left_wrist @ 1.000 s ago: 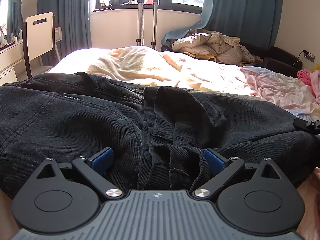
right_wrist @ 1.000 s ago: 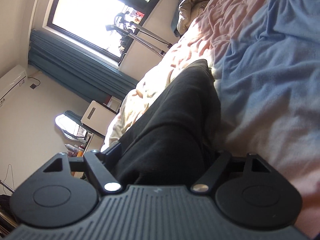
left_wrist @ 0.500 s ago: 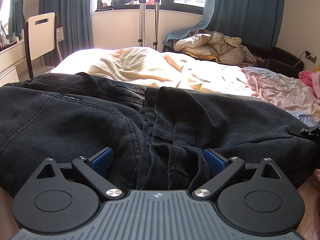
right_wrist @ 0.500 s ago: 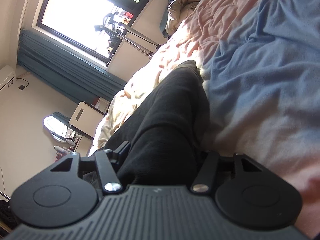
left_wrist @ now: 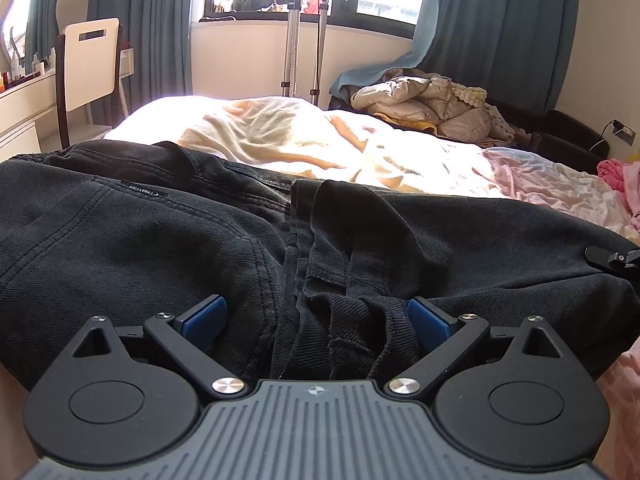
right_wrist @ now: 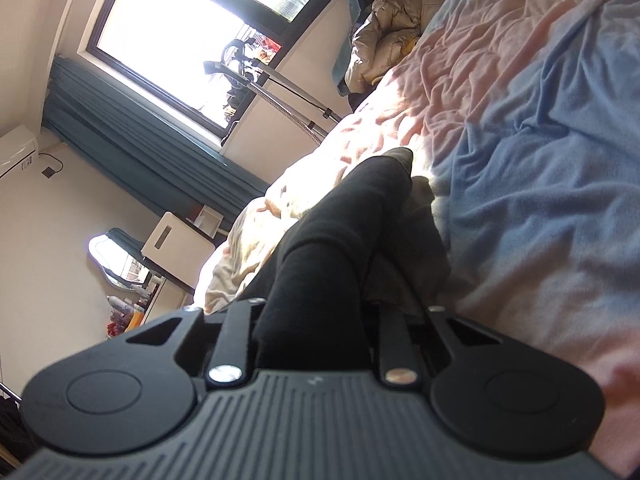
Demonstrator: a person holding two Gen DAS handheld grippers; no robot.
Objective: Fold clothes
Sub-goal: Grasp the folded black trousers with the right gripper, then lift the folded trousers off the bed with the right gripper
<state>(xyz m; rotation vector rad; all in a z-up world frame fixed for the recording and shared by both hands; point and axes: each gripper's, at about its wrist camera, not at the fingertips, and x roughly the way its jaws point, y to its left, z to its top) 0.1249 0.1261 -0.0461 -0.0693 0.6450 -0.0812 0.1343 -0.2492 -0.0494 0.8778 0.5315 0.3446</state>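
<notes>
Black jeans (left_wrist: 200, 240) lie spread across the bed, waist to the left. My left gripper (left_wrist: 316, 316) rests low over the bunched seam, its blue pads (left_wrist: 204, 316) wide apart, open, with folds of denim between them. In the right wrist view, a dark leg of the jeans (right_wrist: 340, 240) runs away from my right gripper (right_wrist: 316, 320). Its jaws are closing and stand narrow, pinching that fabric, which hides the pads. The gripped fold is raised slightly off the sheet. A black piece of the right gripper (left_wrist: 612, 258) shows at the jeans' right edge.
The bed has a pink and blue sheet (right_wrist: 540, 200) and a cream blanket (left_wrist: 280, 140). A puffy jacket pile (left_wrist: 432, 104) lies on a dark sofa beyond. A white chair (left_wrist: 92, 60) stands at left, a metal stand (left_wrist: 292, 40) by the window, pink cloth (left_wrist: 612, 168) at right.
My right gripper's jaws have drawn in from wide to narrow around the jeans leg, and it has risen a little with the fabric. The left gripper and the jeans under it stay put.
</notes>
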